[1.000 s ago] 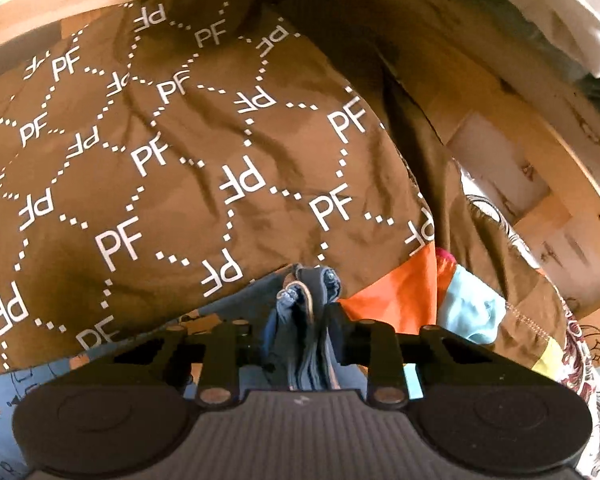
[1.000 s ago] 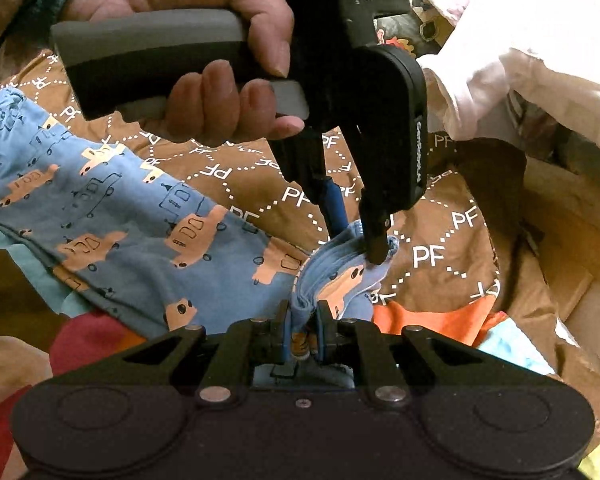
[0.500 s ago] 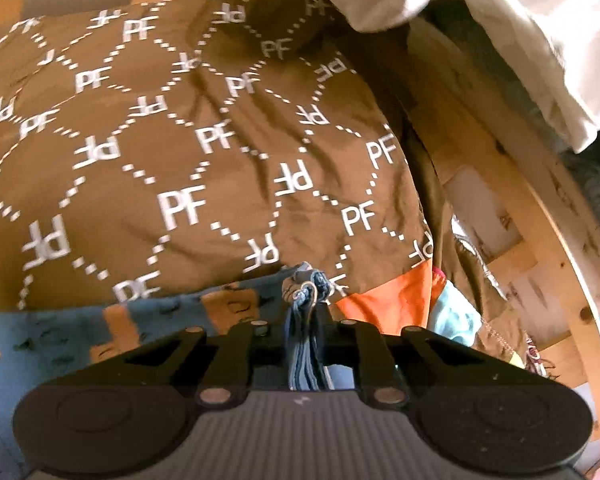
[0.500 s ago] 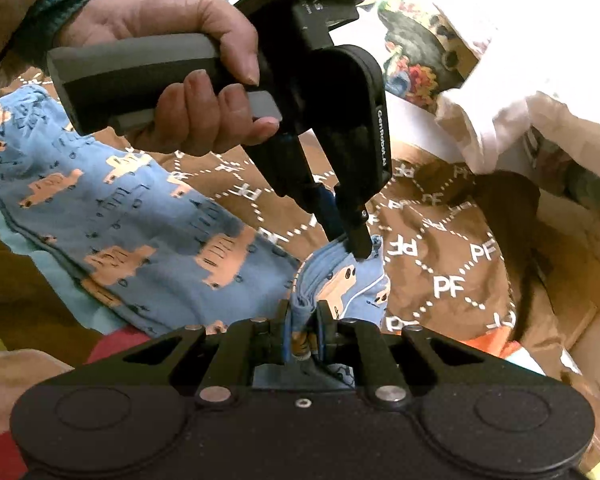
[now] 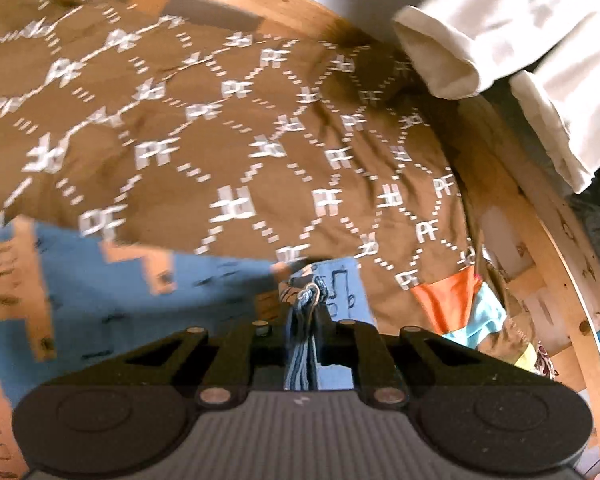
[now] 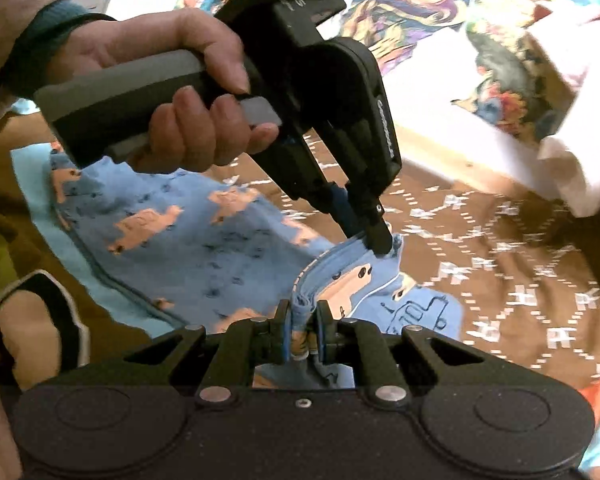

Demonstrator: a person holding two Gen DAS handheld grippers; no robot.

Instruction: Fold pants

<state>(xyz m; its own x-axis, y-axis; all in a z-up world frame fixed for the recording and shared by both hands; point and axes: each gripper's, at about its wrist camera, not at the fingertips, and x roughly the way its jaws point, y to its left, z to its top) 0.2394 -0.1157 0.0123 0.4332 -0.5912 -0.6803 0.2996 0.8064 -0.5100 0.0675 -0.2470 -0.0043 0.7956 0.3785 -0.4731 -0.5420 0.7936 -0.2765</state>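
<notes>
The pants [image 6: 188, 240] are small, blue, printed with orange vehicles, and lie on a brown blanket [image 6: 500, 280] with white PF letters. My right gripper [image 6: 302, 320] is shut on a bunched edge of the pants. My left gripper [image 5: 304, 312] is shut on the same edge a little farther along; it shows in the right wrist view [image 6: 364, 228], held by a hand, its tips pinching the cloth. In the left wrist view the pants [image 5: 120, 300] spread to the left under the gripper.
A wooden bed frame [image 5: 540, 240] curves along the right. White cloth [image 5: 500, 32] hangs at the upper right. Orange and light blue patches [image 5: 460, 304] of a quilt show by the blanket's edge. Colourful posters [image 6: 420, 0] are on the wall behind.
Both grippers have lifted and carried the held edge of the pants back over the blanket. More of the blue cloth now shows in the left wrist view.
</notes>
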